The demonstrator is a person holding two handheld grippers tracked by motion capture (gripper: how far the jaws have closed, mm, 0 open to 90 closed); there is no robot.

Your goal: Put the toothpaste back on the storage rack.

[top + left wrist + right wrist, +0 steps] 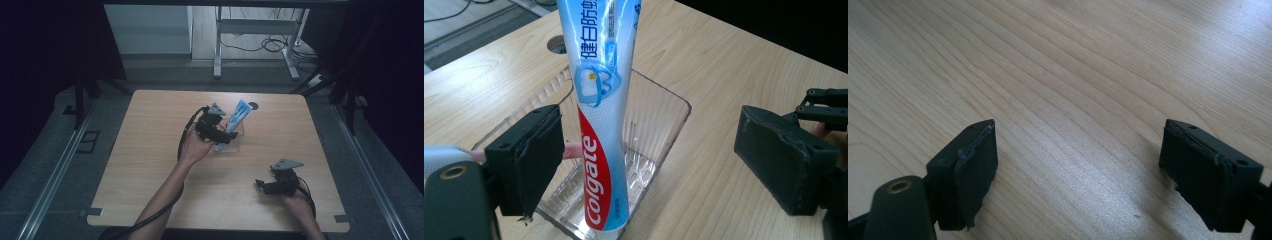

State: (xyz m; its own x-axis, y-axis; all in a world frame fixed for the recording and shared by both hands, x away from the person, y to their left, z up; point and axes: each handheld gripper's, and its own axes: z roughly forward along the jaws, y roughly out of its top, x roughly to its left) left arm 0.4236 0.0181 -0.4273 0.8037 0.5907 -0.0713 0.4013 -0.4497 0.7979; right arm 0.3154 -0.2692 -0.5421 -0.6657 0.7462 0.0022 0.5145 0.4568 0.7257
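- Toothpaste tube is standing on end in a clear plastic tray — leaning toward the upper middle of the left gripper view, its red-and-white lower part resting in the tray.
- In the high view the tube is sitting just above the centre of the frame, on the wooden table.
- Left gripper is hovering at the tube with its jaws spread wide; the tube is lying close to one jaw, well apart from the other, and neither is pinching it.
- Right gripper is sitting in the lower right of the high view — jaws gaping wide over bare wood, holding nothing.
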